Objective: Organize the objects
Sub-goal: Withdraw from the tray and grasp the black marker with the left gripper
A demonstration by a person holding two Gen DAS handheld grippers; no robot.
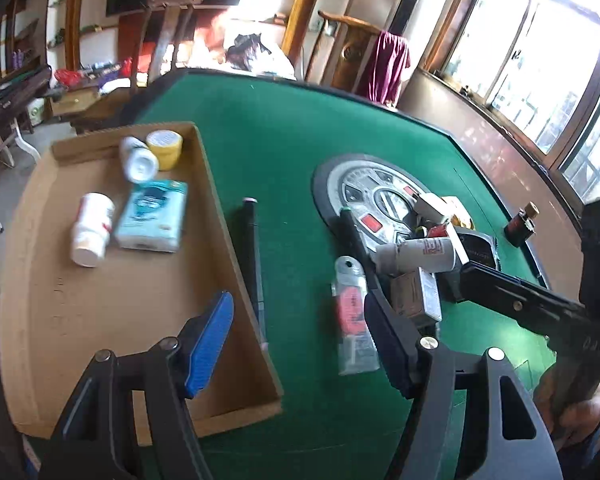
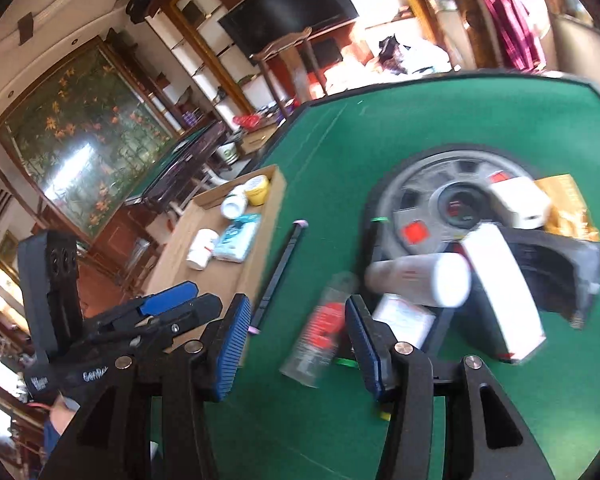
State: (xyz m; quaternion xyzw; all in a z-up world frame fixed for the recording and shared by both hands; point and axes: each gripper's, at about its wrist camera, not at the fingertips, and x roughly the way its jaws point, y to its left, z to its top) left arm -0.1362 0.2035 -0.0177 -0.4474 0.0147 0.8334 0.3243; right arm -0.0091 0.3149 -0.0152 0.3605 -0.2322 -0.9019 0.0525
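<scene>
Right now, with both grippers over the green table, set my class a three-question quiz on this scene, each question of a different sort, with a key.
1. True or false: the yellow-lidded jar lies inside the cardboard tray.
2. Multiple choice: the clear packet with the red label lies (A) in the tray, (B) on the green table, (C) between the left gripper pads.
3. How many items are in the tray?

Key: 1 true; 2 B; 3 four.

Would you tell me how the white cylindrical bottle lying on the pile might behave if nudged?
The white bottle lies on its side, so it would probably roll. It rests atop a small box, so it may drop off. It looks like plastic, likely light.
</scene>
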